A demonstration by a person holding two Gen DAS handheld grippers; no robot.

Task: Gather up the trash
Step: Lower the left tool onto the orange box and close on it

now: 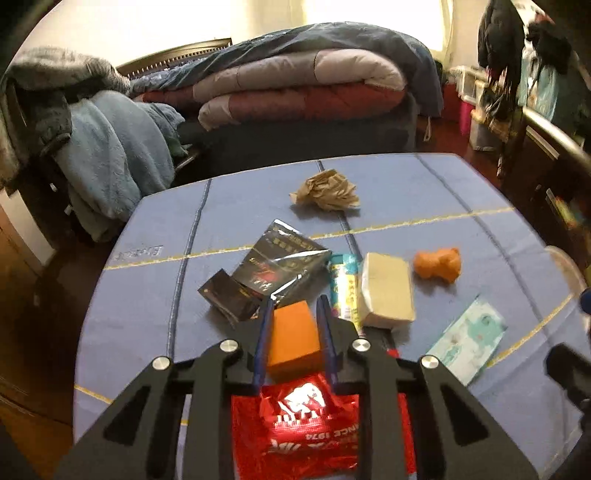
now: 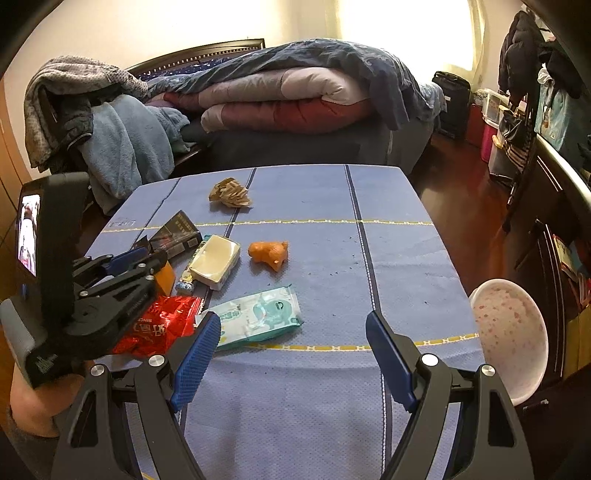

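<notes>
On the blue surface lie eight pieces of litter (one crumpled paper ball, one wipes pack, one red wrapper); the left gripper has its jaws clamped on the one orange block; the right gripper stands apart, empty; the pink bowl is partly cut off by it.

Daylight pours from a window behind the bed, blown out to pure white in both views. The room's sides fall into dim brown shadow. The blue cloth on the surface is evenly lit, with soft shadows beside the objects. Glare flashes off a red foil bag. The left wrist view is softer, smeared at its right edge; the right wrist view is sharper. Fisheye bending curves the surface's edges, and black vignetting fills the corners.
</notes>
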